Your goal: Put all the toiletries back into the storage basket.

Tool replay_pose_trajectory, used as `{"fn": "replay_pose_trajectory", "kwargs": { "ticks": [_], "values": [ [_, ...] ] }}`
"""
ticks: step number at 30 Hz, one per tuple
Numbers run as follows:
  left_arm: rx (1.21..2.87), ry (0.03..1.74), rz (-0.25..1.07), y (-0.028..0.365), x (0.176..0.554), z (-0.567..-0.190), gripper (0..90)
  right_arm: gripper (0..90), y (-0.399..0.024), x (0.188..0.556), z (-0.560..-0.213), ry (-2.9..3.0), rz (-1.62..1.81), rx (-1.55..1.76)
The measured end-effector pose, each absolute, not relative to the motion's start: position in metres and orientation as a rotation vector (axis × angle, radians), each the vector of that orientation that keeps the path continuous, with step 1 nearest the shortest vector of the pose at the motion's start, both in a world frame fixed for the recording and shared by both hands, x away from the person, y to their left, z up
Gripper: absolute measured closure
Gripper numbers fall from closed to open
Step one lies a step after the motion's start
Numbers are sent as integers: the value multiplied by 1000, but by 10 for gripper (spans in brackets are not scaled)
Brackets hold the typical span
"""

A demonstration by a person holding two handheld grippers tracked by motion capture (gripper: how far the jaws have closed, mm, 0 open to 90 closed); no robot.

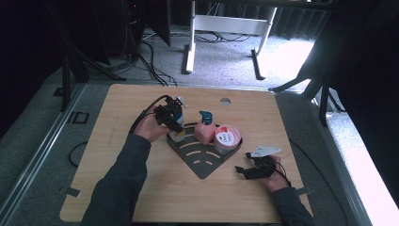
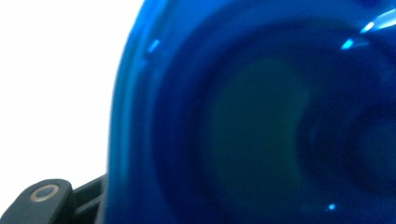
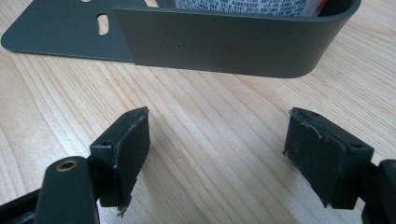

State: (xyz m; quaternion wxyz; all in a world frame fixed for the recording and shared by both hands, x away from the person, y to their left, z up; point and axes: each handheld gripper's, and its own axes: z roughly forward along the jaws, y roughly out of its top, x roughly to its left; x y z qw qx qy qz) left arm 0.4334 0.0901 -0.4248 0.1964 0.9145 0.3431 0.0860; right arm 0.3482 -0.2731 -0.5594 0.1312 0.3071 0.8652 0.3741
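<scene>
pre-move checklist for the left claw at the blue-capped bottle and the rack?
1. Left claw at the blue-capped bottle: ok.
2. Pads pressing on the bottle: cannot tell, the left gripper view is a blue blur.
3. Bottle in the grey corner rack: ok.
4. Pink pump bottle and pink-lidded tub upright in the rack: ok.
5. Right claw open, nothing between its jaws, beside the rack: ok.

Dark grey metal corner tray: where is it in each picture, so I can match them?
High view: the dark grey metal tray lies mid-table.
Right gripper view: its curved wall runs along the top, beyond the jaws.
Left gripper view: cannot tell; a blurred blue surface sits against the lens.
Shared landmark: the round pink-lidded tub in the tray's corner.
</scene>
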Motion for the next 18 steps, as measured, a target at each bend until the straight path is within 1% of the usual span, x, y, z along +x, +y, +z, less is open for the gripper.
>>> {"fn": "replay_pose_trajectory", "kwargs": {
  "ticks": [18],
  "values": [
    [2540, 982, 264, 82, 442, -431, 555, 220, -273, 348, -559, 2512, 1085, 890]
  ]
}}
